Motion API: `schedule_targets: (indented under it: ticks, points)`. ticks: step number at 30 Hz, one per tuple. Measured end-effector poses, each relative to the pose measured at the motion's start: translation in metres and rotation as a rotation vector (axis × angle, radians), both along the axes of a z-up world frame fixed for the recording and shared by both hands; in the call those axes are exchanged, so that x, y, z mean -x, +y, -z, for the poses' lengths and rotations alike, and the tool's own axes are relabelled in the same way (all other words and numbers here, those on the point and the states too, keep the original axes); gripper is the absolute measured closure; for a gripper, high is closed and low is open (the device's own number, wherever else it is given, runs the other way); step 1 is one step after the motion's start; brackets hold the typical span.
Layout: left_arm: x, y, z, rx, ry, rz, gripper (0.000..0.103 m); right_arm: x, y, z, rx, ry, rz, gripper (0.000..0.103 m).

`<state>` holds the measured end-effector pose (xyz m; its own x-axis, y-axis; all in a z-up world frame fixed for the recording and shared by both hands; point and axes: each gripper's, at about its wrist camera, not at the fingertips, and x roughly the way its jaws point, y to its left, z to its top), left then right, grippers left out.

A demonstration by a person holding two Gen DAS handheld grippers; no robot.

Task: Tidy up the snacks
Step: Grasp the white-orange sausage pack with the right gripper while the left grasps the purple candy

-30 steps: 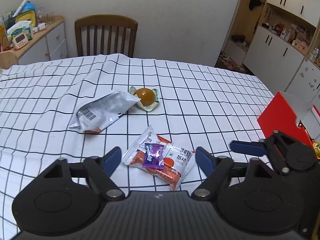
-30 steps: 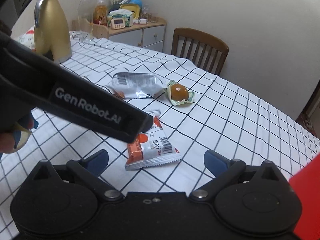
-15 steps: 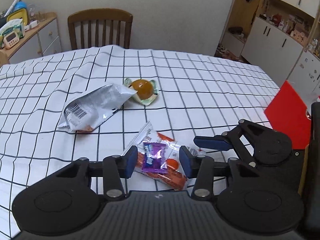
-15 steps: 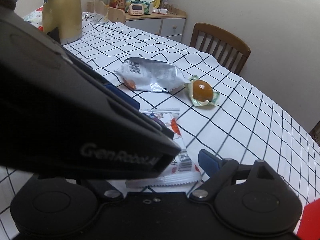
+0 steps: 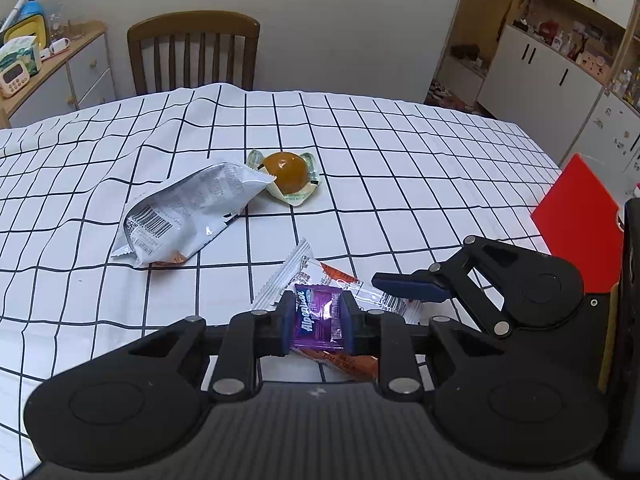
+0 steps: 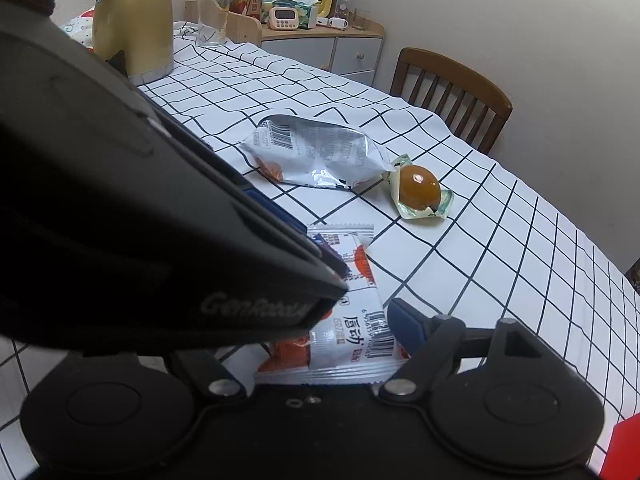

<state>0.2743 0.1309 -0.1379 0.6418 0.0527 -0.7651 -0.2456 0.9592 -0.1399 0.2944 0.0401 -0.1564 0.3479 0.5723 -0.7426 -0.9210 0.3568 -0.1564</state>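
My left gripper (image 5: 318, 320) is shut on a purple Alpenliebe candy (image 5: 316, 318), which rests on top of an orange-and-white snack packet (image 5: 344, 280). My right gripper (image 6: 316, 320) straddles that packet (image 6: 352, 344). Its right finger (image 6: 404, 320) touches the packet's edge, while its left finger is hidden behind the left gripper's black body (image 6: 160, 240). In the left wrist view one blue finger (image 5: 412, 285) of the right gripper lies over the packet's right end. Farther back lie a silver snack bag (image 5: 188, 212) and a wrapped orange jelly (image 5: 290, 172).
The checked tablecloth (image 5: 400, 184) has wrinkles at the back left. A red box (image 5: 576, 216) stands at the right edge. A gold kettle (image 6: 132, 20) and a glass (image 6: 212, 12) stand at the far side, and a wooden chair (image 5: 192, 52) is behind the table.
My left gripper dropped onto the packet and went from open to shut on the purple candy. The right gripper slid in over the packet and its visible finger came inward.
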Motion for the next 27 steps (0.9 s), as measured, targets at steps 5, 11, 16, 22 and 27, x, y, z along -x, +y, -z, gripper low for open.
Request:
schedule_targets:
  ticks: [5,11,16,22,27]
  points:
    - [0.005,0.006,-0.003,0.032,-0.002,-0.015,0.082,0.009,-0.004,-0.004,0.008,0.011,0.015,0.041]
    - [0.018,0.017,-0.013,0.068,-0.017,-0.058,0.082,0.024,-0.003,-0.008,0.023,0.008,0.052,0.045]
    - [0.034,0.018,-0.022,0.062,-0.027,-0.08,0.081,0.034,-0.009,-0.014,0.059,0.018,0.133,0.047]
    - [0.052,0.007,-0.025,0.072,-0.02,-0.084,0.081,0.047,-0.036,-0.024,0.079,0.044,0.226,0.049]
    - [0.064,-0.012,-0.029,0.072,-0.014,-0.067,0.081,0.061,-0.083,-0.029,0.056,0.072,0.311,0.05]
